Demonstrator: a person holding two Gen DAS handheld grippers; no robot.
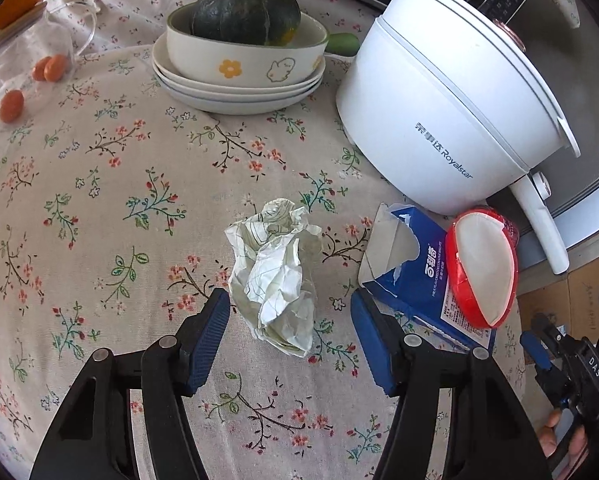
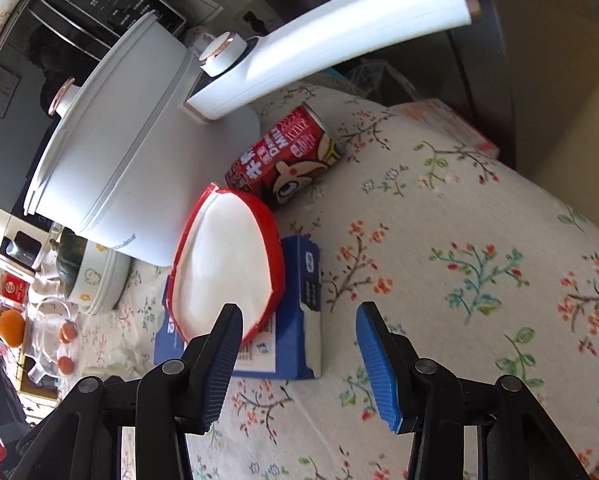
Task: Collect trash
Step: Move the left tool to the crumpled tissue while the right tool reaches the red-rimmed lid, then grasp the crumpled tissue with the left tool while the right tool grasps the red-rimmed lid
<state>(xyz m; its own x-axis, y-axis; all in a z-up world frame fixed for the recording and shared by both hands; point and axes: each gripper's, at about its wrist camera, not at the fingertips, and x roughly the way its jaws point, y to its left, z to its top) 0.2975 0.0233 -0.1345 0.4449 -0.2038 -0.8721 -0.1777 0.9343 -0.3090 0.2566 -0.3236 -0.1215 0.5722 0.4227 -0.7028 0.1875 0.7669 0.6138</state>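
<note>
Underneath, a floral tablecloth [image 1: 99, 200] covers the table. Crumpled white paper [image 1: 277, 276] lies between the left gripper's [image 1: 289, 344] parted, empty jaws; the right gripper [image 2: 299, 364] gapes near a torn blue box [image 2: 299, 320].

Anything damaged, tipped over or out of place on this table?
Yes: a crumpled paper wad lies on the cloth, a blue carton is torn open with a red lid resting askew on it, and a red can lies tipped over.
</note>
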